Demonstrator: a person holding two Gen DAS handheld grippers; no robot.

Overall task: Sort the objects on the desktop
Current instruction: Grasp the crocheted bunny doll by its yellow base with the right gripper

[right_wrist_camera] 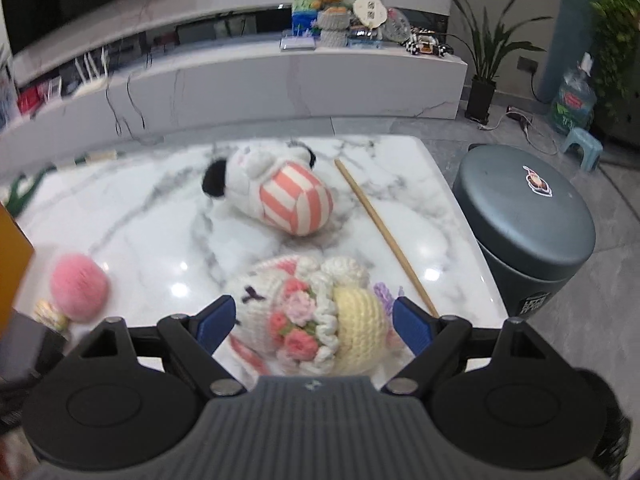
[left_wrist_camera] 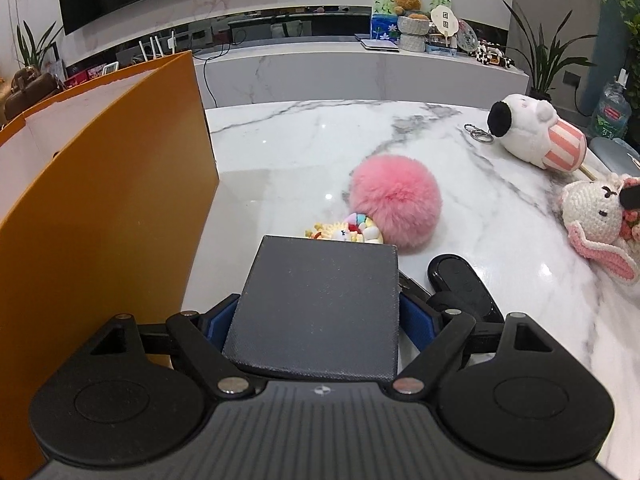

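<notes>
My left gripper (left_wrist_camera: 316, 314) is shut on a dark grey flat box (left_wrist_camera: 320, 292), with a blue pad against each side. Beyond the box lie a pink pompom (left_wrist_camera: 396, 200), a small colourful charm (left_wrist_camera: 348, 232) and a black remote (left_wrist_camera: 460, 280). My right gripper (right_wrist_camera: 314, 314) is open, its blue fingers (right_wrist_camera: 218, 320) on either side of a crocheted bunny with flowers (right_wrist_camera: 260, 296), which lies on the marble table (right_wrist_camera: 140, 208). The same bunny (left_wrist_camera: 592, 216) shows at the right of the left wrist view.
An orange open box (left_wrist_camera: 100, 200) stands at the table's left. A plush with a pink striped cup (right_wrist_camera: 276, 196), a wooden stick (right_wrist_camera: 384, 236) and a key ring (left_wrist_camera: 478, 132) lie further back. A grey round bin (right_wrist_camera: 528, 220) stands off the table's right edge.
</notes>
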